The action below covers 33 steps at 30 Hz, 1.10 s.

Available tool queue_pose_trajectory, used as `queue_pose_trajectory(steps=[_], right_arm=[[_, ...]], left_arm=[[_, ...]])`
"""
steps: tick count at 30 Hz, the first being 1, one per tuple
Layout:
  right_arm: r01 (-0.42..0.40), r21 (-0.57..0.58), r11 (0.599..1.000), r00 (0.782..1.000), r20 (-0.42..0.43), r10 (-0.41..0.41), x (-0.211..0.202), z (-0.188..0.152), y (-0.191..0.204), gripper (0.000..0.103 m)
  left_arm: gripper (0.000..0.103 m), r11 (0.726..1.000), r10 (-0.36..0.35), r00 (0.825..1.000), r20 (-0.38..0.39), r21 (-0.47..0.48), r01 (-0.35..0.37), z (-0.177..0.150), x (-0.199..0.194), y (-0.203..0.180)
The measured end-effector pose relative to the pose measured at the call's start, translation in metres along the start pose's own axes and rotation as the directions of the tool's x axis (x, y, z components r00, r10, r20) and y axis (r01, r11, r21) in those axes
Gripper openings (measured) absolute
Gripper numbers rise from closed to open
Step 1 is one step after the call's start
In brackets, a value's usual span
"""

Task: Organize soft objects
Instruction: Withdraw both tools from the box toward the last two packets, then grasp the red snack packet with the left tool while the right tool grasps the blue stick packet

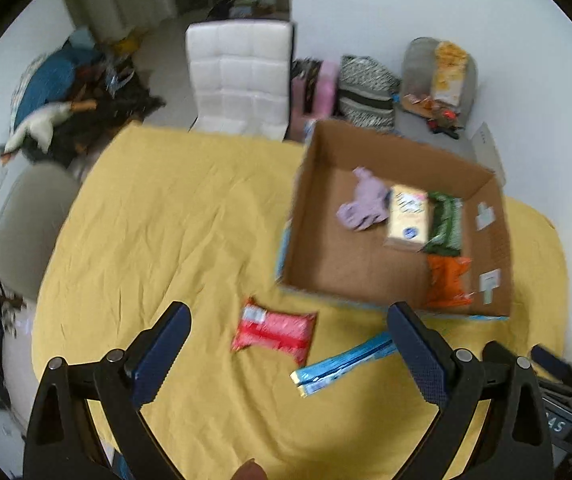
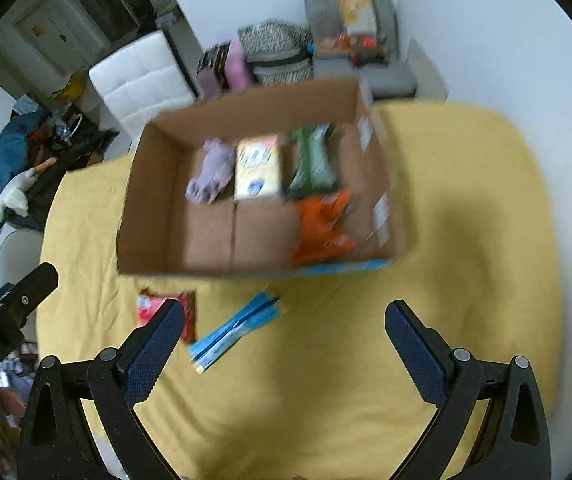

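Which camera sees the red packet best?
The left wrist view: the red packet lies whole on the yellow cloth, between the open tongs. In the right wrist view, a tong finger covers part of it.

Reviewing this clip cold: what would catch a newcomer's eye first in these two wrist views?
The open cardboard box on the yellow tablecloth stands out, with a lilac cloth, a yellow pack, a green pack and an orange pack inside. In front of the box, outside it, lie a red packet and a blue packet. Both the left gripper and the right gripper are open and empty.
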State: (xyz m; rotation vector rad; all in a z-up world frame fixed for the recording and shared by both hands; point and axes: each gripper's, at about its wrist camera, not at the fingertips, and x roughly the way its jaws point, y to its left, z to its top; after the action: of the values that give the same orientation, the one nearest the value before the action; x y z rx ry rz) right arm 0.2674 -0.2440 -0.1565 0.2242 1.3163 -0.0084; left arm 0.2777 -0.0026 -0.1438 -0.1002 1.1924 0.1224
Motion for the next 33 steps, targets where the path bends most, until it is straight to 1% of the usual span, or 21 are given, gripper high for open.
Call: queue_pose_trajectory(steps=[3,5,6,8,9,11,13,15,17,18,19,20,21,22,25,27,28,29,30,31,33], right_arm=[[-0.029,0.038,0.999,0.996,-0.079,0.032,0.036,-0.01,0.011,0.102],[-0.058,0.095,0.994,0.985,-0.155,0.073,0.071,-0.02,0.02,0.102],[-0.065,0.112,0.992,0.981,-0.174,0.084,0.081,-0.023,0.024,0.102],[-0.074,0.162,0.984,0.968,-0.227,0.111,0.115,-0.032,0.032,0.101],[-0.073,0.178,0.981,0.962,-0.248,0.116,0.129,-0.036,0.034,0.1],[-0.071,0.218,0.973,0.949,-0.287,0.134,0.158,-0.045,0.041,0.09],[-0.05,0.246,0.968,0.938,-0.321,0.13,0.185,-0.052,0.047,0.084],[-0.037,0.266,0.963,0.933,-0.335,0.129,0.202,-0.055,0.05,0.081],[-0.017,0.28,0.96,0.933,-0.342,0.116,0.218,-0.059,0.055,0.073],[-0.01,0.289,0.957,0.931,-0.346,0.114,0.225,-0.062,0.057,0.071],[-0.007,0.294,0.956,0.932,-0.346,0.113,0.229,-0.061,0.058,0.064],[0.007,0.293,0.956,0.941,-0.326,0.093,0.23,-0.063,0.061,0.055],[0.013,0.288,0.957,0.944,-0.319,0.083,0.231,-0.063,0.061,0.046],[0.033,0.274,0.961,0.945,-0.322,0.059,0.232,-0.064,0.063,0.034],[0.062,0.222,0.973,0.938,-0.346,0.02,0.231,-0.07,0.061,0.027],[0.09,0.196,0.977,0.935,-0.355,-0.016,0.226,-0.075,0.052,0.026],[0.111,0.178,0.978,0.934,-0.355,-0.042,0.222,-0.078,0.044,0.025],[0.122,0.176,0.977,0.934,-0.354,-0.053,0.219,-0.08,0.038,0.025],[0.125,0.174,0.977,0.933,-0.356,-0.056,0.217,-0.082,0.031,0.025],[0.126,0.174,0.977,0.933,-0.355,-0.057,0.214,-0.084,0.024,0.025],[0.142,0.17,0.975,0.934,-0.349,-0.075,0.211,-0.086,0.015,0.025]], left_arm=[[0.1,0.999,0.017,0.997,-0.074,-0.049,-0.021,-0.009,0.026,0.028],[0.1,0.996,0.031,0.991,-0.127,-0.074,-0.041,-0.018,0.046,0.044],[0.101,0.996,0.03,0.987,-0.158,-0.084,-0.043,-0.021,0.057,0.05],[0.1,0.993,0.028,0.977,-0.211,-0.103,-0.051,-0.03,0.079,0.063],[0.1,0.992,0.027,0.968,-0.249,-0.115,-0.057,-0.034,0.092,0.07],[0.1,0.986,-0.008,0.954,-0.299,-0.159,-0.041,-0.041,0.111,0.082],[0.1,0.98,-0.033,0.942,-0.335,-0.194,-0.035,-0.048,0.125,0.09],[0.1,0.975,-0.047,0.931,-0.363,-0.218,-0.035,-0.053,0.137,0.097],[0.1,0.969,-0.068,0.921,-0.383,-0.246,-0.031,-0.053,0.148,0.104],[0.1,0.966,-0.076,0.916,-0.393,-0.257,-0.03,-0.054,0.153,0.107],[0.1,0.962,-0.092,0.91,-0.404,-0.271,-0.024,-0.054,0.158,0.109],[0.1,0.959,-0.103,0.907,-0.409,-0.282,-0.018,-0.053,0.162,0.111],[0.1,0.957,-0.113,0.904,-0.413,-0.29,-0.014,-0.053,0.163,0.111],[0.1,0.952,-0.132,0.897,-0.422,-0.307,-0.004,-0.053,0.167,0.111],[0.1,0.929,-0.196,0.878,-0.436,-0.37,0.023,-0.054,0.179,0.11],[0.1,0.912,-0.236,0.86,-0.453,-0.41,0.035,-0.056,0.189,0.106],[0.1,0.898,-0.267,0.848,-0.458,-0.438,0.046,-0.059,0.195,0.102],[0.1,0.888,-0.284,0.84,-0.461,-0.457,0.05,-0.058,0.201,0.101],[0.1,0.877,-0.3,0.836,-0.46,-0.478,0.052,-0.061,0.205,0.099],[0.1,0.864,-0.312,0.835,-0.453,-0.502,0.05,-0.062,0.21,0.096],[0.1,0.846,-0.31,0.845,-0.435,-0.533,0.036,-0.065,0.217,0.089]])
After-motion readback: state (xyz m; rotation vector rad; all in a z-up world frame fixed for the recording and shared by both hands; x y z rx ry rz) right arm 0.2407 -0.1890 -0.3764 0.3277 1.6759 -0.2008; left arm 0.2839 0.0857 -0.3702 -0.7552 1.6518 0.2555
